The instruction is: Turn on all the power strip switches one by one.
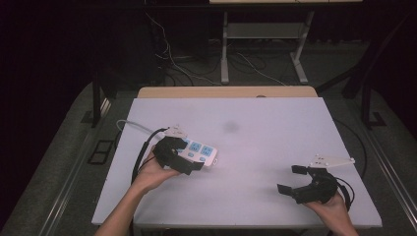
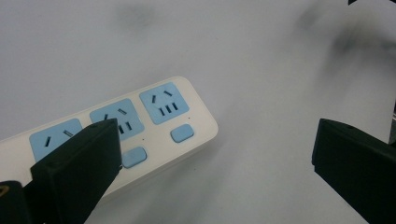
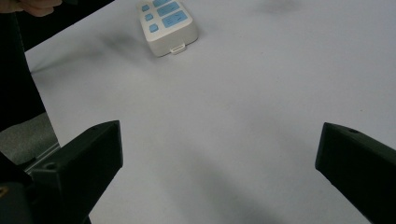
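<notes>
So my left gripper [image 1: 183, 156] is hovering right over the power strip [image 1: 200, 152], jaws spread wide, one above its sockets, gripping nothing. The strip lies flat on the table [image 1: 275, 132], toward the left edge. My right gripper [image 1: 294, 180] sits near the front right corner, wide open, empty too.

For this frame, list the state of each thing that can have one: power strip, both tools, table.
Power strip: flat on the table, sockets up, nothing plugged into the sockets in view, white cord trailing off its left end.
Left tool: open, over the strip, one jaw above the sockets, not clamped on it.
Right tool: open, holding nothing, apart from the strip.
Table: white top, faint dark smudge near the middle.
</notes>
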Action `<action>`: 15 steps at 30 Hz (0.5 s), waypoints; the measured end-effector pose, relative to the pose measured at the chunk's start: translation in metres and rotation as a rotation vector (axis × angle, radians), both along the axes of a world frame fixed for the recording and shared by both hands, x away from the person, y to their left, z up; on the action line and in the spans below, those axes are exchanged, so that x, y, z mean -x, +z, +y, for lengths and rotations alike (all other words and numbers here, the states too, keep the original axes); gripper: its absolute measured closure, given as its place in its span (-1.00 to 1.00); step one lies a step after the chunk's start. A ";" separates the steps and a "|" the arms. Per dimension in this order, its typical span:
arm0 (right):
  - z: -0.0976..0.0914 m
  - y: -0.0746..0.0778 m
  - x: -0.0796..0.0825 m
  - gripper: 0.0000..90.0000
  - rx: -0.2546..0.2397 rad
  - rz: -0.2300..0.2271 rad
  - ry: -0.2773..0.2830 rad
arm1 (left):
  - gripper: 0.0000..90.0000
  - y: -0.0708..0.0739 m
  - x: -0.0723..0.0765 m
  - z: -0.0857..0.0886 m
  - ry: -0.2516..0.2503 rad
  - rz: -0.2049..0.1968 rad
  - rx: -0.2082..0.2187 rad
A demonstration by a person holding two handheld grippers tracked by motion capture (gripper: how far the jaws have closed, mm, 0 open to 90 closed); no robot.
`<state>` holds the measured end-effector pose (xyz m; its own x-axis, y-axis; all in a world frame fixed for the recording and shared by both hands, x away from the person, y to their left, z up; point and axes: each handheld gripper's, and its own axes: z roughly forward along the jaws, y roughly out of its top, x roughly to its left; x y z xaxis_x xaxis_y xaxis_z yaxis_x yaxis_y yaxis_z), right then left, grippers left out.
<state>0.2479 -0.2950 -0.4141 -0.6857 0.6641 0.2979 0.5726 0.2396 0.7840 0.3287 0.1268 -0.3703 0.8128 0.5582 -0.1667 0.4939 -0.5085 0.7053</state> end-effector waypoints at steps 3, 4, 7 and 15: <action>0.000 0.000 0.000 -0.99 0.000 0.000 -0.001 | -0.98 0.000 -0.003 -0.002 -0.007 0.006 -0.013; 0.000 0.000 0.000 -0.99 0.001 0.000 -0.001 | -0.97 0.000 -0.004 -0.002 -0.012 0.007 -0.017; 0.000 0.000 0.000 -0.99 0.002 0.000 0.000 | -0.94 -0.001 -0.007 -0.004 -0.020 0.011 -0.029; 0.000 -0.001 -0.001 -0.99 0.002 0.001 -0.001 | -0.70 -0.001 -0.015 -0.008 -0.041 0.010 -0.046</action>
<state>0.2485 -0.2952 -0.4149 -0.6850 0.6651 0.2974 0.5737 0.2408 0.7829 0.3439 0.1186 -0.3713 0.8334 0.5318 -0.1504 0.4793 -0.5600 0.6758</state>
